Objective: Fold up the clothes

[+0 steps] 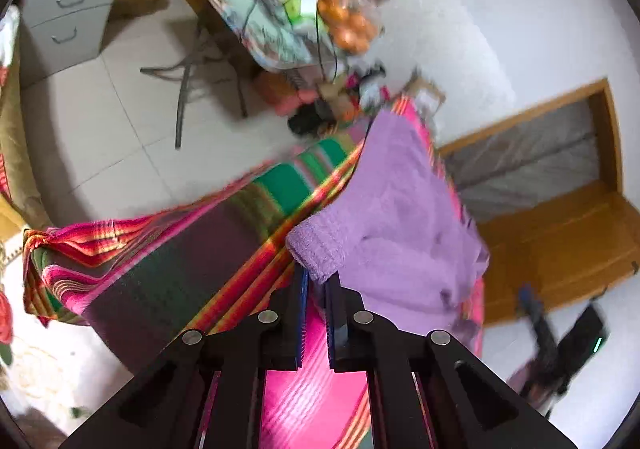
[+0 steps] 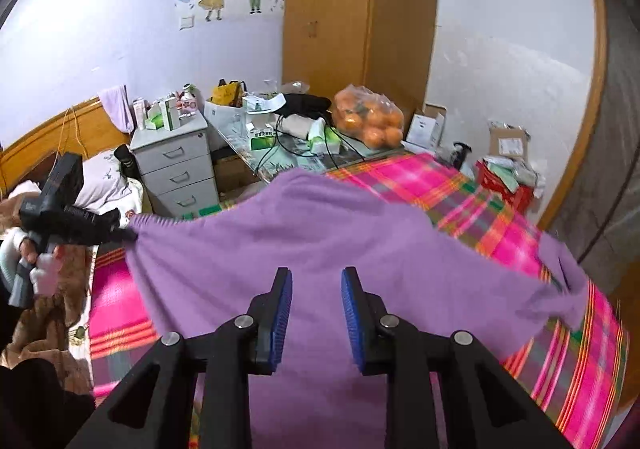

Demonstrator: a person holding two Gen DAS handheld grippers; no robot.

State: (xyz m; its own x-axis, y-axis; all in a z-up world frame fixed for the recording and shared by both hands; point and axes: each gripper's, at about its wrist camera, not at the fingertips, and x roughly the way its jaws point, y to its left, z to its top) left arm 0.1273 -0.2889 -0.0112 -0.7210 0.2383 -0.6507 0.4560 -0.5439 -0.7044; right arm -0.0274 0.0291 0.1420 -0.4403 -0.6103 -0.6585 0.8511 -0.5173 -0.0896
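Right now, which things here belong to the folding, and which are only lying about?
For the job:
purple garment
left hand-held gripper, shut on its ribbed edge
right hand-held gripper, open
striped blanket underneath

Lying about:
bag of oranges
grey drawer unit
cardboard box

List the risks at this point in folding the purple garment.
1. The left gripper pinches only the ribbed edge of the purple garment; a pull could slip it free.
2. The right gripper is open above the cloth, so one corner carries the whole lift and the fold may skew.
3. The garment's far edge lies near the cluttered table and bag of oranges; a wide swing might snag the cables there.
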